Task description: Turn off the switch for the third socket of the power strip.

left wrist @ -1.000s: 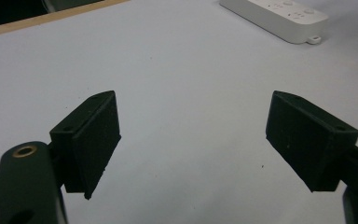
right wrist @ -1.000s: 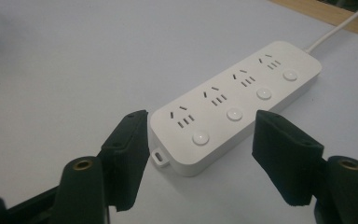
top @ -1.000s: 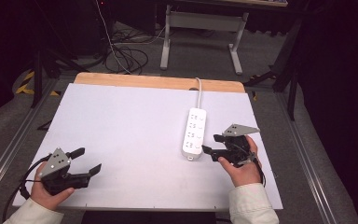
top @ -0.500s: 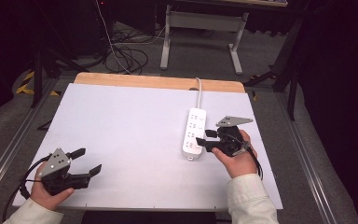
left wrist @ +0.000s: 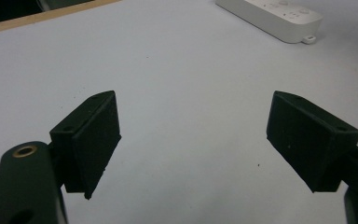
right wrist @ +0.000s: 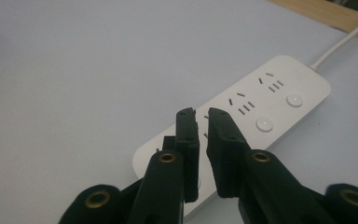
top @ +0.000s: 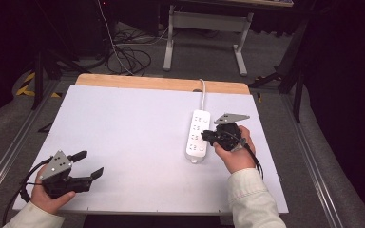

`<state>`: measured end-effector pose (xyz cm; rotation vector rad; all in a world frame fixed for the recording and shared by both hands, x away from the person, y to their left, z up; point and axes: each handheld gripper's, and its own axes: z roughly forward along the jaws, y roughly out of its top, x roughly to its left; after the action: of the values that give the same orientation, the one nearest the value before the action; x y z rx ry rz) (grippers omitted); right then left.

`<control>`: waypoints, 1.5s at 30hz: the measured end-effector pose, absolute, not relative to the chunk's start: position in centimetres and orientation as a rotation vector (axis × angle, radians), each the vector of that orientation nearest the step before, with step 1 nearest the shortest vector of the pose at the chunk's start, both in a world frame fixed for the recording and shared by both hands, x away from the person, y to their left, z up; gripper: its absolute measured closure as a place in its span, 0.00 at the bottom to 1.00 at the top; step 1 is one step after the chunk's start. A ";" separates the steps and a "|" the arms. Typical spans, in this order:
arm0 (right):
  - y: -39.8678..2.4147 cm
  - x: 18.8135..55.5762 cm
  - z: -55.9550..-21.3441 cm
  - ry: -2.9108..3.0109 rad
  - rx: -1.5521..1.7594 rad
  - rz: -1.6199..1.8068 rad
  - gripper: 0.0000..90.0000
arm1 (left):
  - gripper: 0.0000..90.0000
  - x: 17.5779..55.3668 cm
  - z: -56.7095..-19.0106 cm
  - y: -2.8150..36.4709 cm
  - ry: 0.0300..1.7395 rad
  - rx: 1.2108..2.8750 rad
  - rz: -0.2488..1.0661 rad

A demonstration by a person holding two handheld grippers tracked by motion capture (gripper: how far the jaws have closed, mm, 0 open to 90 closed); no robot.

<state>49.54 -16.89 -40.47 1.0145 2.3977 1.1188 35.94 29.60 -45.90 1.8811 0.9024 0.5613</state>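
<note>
A white power strip point(top: 198, 135) lies on the right half of the white tabletop point(top: 133, 123), its cord running off the far edge. My right gripper point(top: 208, 137) hovers at the strip's right side, tips over its near half. In the right gripper view its jaws have just been closing; the right gripper point(right wrist: 201, 114) now shows only a thin slit with nothing in it, over the power strip point(right wrist: 270, 102) and its sockets. My left gripper point(top: 88, 164) rests at the near left corner, open. In the left gripper view the left gripper point(left wrist: 193, 135) holds nothing, with the power strip point(left wrist: 270, 16) far off.
A bare wooden strip point(top: 161, 83) edges the table's far side. Behind it stand a metal desk frame point(top: 204, 28) and loose cables point(top: 128, 52) on the floor. Metal rails run along both sides of the table.
The right hand has moved left and forward until its gripper is over the power strip, and its jaws have gone from wide apart to nearly together. The left hand has stayed put.
</note>
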 end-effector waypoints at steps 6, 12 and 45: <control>-16.4 50.5 -41.4 2.442 1.019 1.015 1.00 | 0.20 36.0 -45.9 29.6 0.903 1.882 0.562; -15.9 51.4 -42.2 2.442 1.026 0.967 1.00 | 0.20 36.0 -45.9 29.6 0.903 1.882 0.562; -15.2 53.3 -44.3 2.462 1.070 0.825 1.00 | 0.20 36.0 -46.0 29.5 0.901 1.894 0.558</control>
<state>53.28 -15.17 -44.29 1.0702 2.4616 0.8246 36.05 29.55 -45.99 1.8936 0.9005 0.5583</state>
